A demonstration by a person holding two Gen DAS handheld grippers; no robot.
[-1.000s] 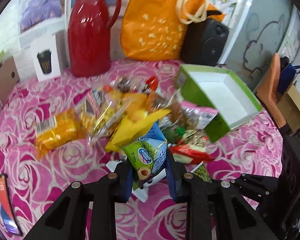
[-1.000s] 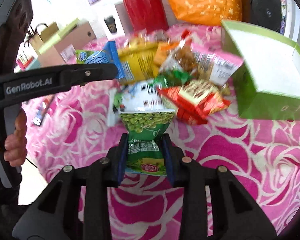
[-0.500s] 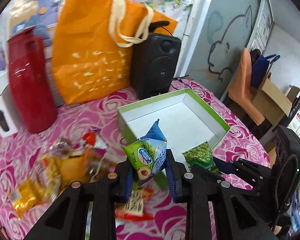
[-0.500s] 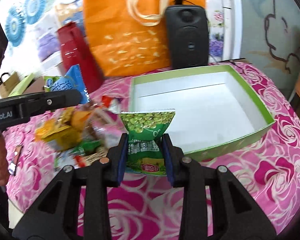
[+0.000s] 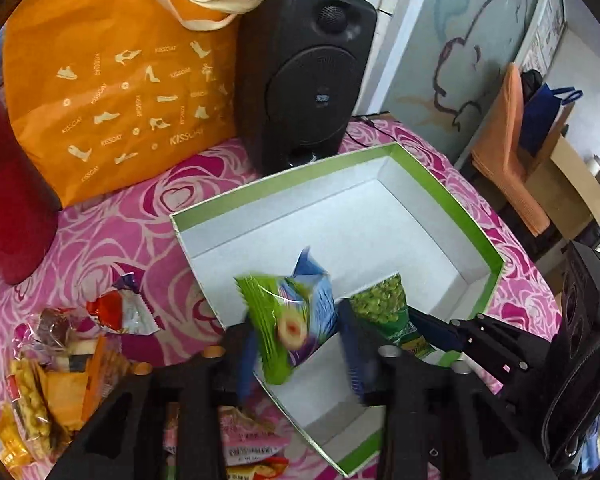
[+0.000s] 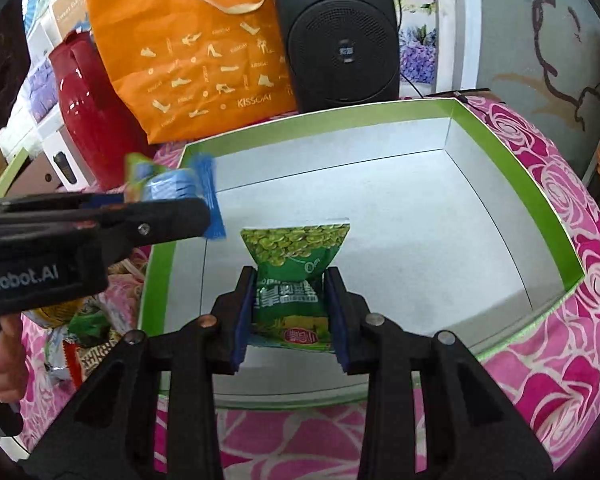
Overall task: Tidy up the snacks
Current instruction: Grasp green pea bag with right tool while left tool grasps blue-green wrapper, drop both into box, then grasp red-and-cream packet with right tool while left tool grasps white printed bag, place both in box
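Both claws — packets over box [image 6: 500,148]

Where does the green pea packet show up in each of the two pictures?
Left wrist view: the pea packet sits right of centre, over the box, held in the right tongs.
Right wrist view: centre, pea packet.
Shared landmark: the black speaker behind the box.

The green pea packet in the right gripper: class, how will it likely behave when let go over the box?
The green pea packet pinches in between the right gripper pads, so it is probably soft and light. It should drop flat into the green box without rolling. Its glossy film may slide.
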